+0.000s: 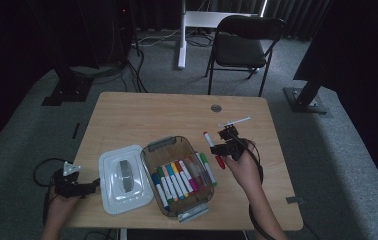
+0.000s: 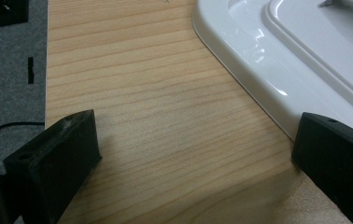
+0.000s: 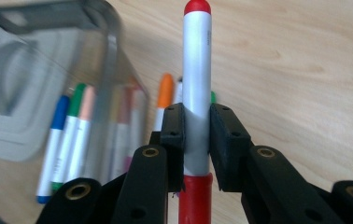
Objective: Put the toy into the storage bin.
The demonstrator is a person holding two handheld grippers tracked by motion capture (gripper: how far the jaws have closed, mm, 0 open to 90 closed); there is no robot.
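Claw (image 3: pixel 196 128) pinches smooth cylindrical red-capped marker (image 3: pixel 196 70); bin (image 3: pixel 72 56) probably clear plastic.

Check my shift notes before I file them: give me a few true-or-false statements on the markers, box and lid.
1. The right gripper is shut on a red marker. True.
2. The white lid sits on the clear box. False: it lies on the table beside the box.
3. The left gripper holds the lid. False: its jaws stand open, gripping nothing.
4. Several markers lie in the box. True.
5. A chair stands beyond the table. True.
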